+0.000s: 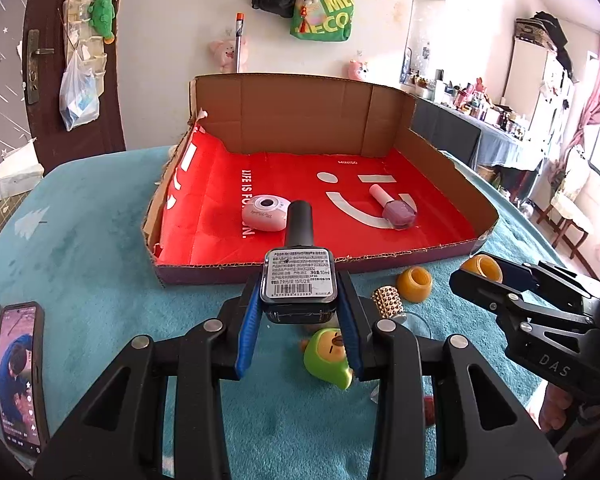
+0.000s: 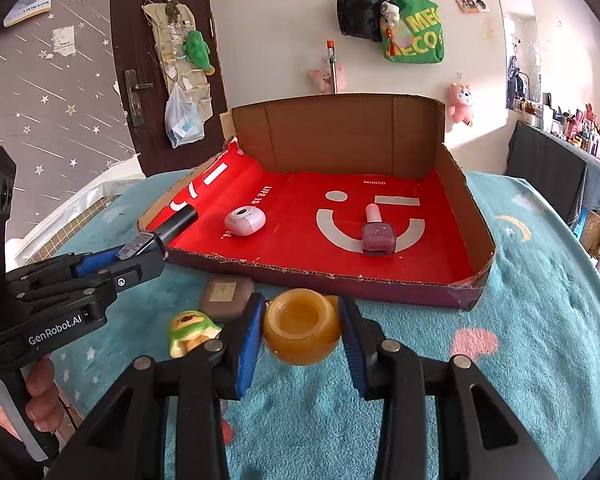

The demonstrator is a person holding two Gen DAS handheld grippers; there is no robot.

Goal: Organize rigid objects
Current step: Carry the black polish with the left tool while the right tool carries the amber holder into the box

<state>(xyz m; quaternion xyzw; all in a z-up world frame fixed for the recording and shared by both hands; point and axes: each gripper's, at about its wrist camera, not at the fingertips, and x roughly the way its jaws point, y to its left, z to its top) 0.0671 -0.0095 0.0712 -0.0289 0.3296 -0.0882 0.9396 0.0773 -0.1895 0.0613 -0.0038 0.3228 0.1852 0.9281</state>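
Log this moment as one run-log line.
left gripper: shut on black nail polish bottle | right gripper: shut on amber round jar | red-lined cardboard tray: ahead

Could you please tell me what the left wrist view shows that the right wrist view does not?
Left wrist only: a phone lying at the left and a studded gold piece.
Right wrist only: a brown case beside the green toy.
Both: the cardboard tray, black bottle in the left gripper, amber jar in the right gripper.
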